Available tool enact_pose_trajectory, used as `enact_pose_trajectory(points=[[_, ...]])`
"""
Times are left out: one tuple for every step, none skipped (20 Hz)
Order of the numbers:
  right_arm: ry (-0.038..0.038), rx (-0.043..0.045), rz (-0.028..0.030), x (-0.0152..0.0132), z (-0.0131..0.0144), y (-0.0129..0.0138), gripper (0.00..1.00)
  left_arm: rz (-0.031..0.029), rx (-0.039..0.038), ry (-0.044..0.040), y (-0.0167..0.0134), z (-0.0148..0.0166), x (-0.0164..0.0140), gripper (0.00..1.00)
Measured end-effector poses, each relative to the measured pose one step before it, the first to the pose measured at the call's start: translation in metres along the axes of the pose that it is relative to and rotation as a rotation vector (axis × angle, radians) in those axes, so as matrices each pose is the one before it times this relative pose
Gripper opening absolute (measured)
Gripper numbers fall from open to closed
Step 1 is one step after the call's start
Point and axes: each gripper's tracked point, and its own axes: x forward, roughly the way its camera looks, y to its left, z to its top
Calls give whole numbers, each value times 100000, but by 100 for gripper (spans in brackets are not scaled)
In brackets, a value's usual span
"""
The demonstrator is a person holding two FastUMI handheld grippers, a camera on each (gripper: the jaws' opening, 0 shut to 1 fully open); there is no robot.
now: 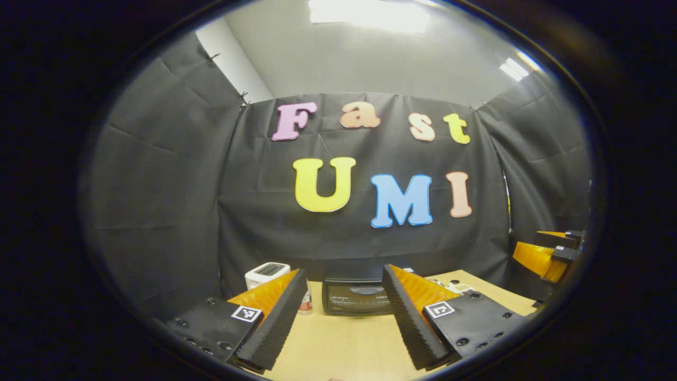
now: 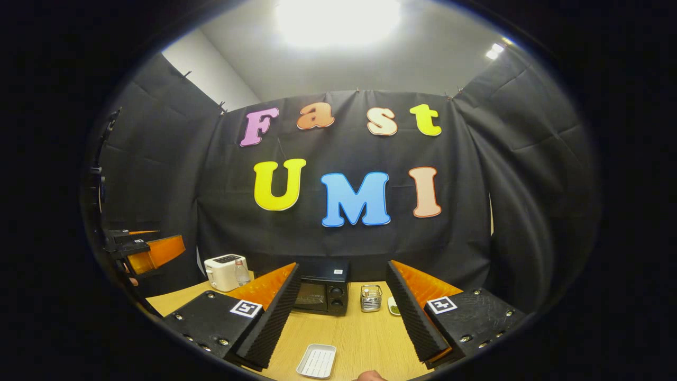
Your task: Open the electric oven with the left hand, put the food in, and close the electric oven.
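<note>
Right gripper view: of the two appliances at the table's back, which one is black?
The electric oven, between the right gripper's fingers, with a glass door and knobs. The toaster left of it is white.

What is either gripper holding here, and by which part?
Nothing. The left gripper and the right gripper both stand open with bare table between their fingers; the oven sits farther back, door closed.

Left tongs point(image 1: 344, 317), right tongs point(image 2: 344, 317): black ribbed pads, orange finger backs, screwed black plates, square markers

Counter point(image 2: 365, 333) pale wood grain, matt. Oven point(image 1: 357, 297) black, glossy glass door. Toaster point(image 2: 225, 271) white smooth plastic. Tray point(image 2: 316, 361) white, ribbed. Basket point(image 2: 371, 298) shiny wire. Left claw point(image 1: 344, 317) pads black ribbed foam.
</note>
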Motion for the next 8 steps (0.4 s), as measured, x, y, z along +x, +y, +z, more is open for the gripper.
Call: enact_pose_trajectory(points=[[388,114,-15,-69,-56,41,97,482,169,-76,236,-30,-119,94],[46,-28,-370,-64,14,-73,98,459,221,-30,192,71,-189,93],[-138,26,-535,53,84,-138,98,247,292,-108,161,-109,-241,93],[-246,268,-320,-122,11,31,98,-20,312,-98,-10,105,-105,92],[-294,367,-324,-38,129,-13,98,25,419,-128,84,67,-159,91],[149,214,-161,-72,-99,-29,98,-89,432,-398,0,72,-10,91],[141,93,-66,-2,-78,23,98,-63,433,40,-25,-12,-149,90],[99,-32,-29,-93,-105,-51,98,-39,38,-264,93,68,35,90]])
